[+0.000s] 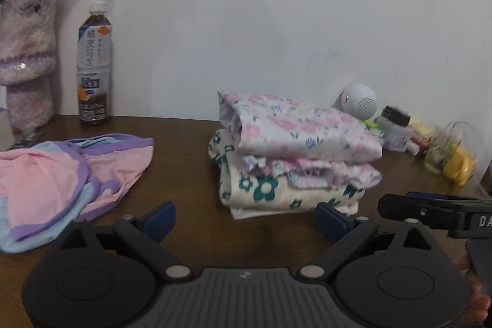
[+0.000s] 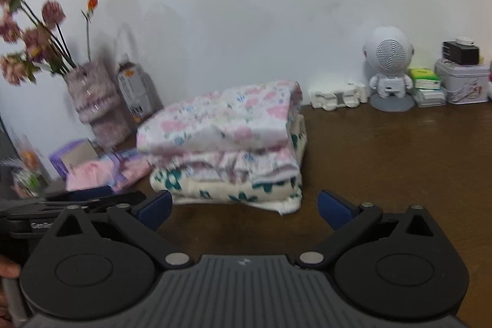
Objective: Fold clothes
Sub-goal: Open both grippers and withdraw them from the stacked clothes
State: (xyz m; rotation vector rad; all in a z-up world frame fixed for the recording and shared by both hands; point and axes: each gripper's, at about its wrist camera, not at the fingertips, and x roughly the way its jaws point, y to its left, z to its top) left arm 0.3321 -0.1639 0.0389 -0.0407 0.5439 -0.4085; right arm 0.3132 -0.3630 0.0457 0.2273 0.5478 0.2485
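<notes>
Both grippers, left [image 1: 246, 217] and right [image 2: 244, 209], gape wide, empty, near the stack [image 1: 292, 156] mid-table [image 1: 190, 162]. Pink top [image 1: 64, 174] lies unfolded far left: light, limp, likely to slump; best pinched at hem corners.

The right tool [image 2: 244, 209] gapes empty before the folded floral stack [image 2: 227, 143] on the brown table [image 2: 384, 159].

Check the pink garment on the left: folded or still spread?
Not folded. The pink garment lies loosely crumpled on the table, purple trim wavy and uneven, beside the neat stack. No claw touches it.
</notes>
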